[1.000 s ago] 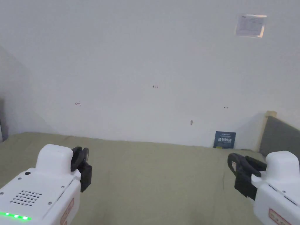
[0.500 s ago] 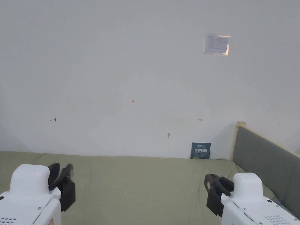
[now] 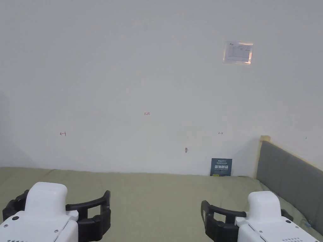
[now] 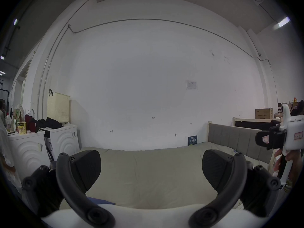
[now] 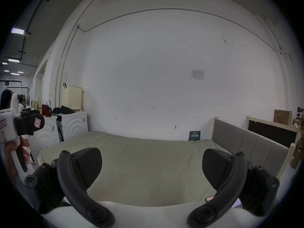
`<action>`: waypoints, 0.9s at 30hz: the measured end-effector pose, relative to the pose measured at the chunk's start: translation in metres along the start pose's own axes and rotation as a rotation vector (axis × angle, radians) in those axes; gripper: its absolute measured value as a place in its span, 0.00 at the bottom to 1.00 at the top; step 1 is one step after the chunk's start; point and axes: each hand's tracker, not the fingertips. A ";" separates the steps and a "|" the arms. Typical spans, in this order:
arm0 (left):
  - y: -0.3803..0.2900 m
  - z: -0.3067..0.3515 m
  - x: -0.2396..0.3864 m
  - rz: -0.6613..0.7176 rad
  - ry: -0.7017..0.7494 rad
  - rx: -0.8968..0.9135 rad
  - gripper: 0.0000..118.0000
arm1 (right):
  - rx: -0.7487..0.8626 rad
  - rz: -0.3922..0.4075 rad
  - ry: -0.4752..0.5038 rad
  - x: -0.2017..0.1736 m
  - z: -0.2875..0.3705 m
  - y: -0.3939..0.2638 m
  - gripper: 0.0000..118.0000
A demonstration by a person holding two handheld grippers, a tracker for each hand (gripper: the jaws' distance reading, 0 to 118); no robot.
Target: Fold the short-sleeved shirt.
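Both grippers' jaws apart, seemingly empty.

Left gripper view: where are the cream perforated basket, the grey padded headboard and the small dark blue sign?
Cream perforated basket (image 4: 57, 107), left gripper view, its front wall.
Grey padded headboard (image 4: 230, 137), left gripper view, a middle panel.
Small dark blue sign (image 4: 192, 140), left gripper view, its face.

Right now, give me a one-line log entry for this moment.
left gripper: open, empty | right gripper: open, empty | both above bed | shirt: not grasped | fold: not started
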 end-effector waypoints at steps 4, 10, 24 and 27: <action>-0.001 -0.001 -0.002 0.015 0.000 -0.005 1.00 | -0.057 -0.065 -0.064 -0.003 -0.006 0.004 1.00; -0.002 -0.002 -0.004 0.001 0.009 0.012 1.00 | -0.086 -0.125 -0.099 -0.008 -0.008 0.014 1.00; -0.007 -0.006 -0.002 0.018 0.002 -0.006 1.00 | -0.089 -0.287 0.017 -0.005 0.001 0.022 1.00; -0.007 -0.007 -0.001 0.018 0.001 -0.008 1.00 | -0.080 -0.286 0.010 -0.003 0.001 0.021 1.00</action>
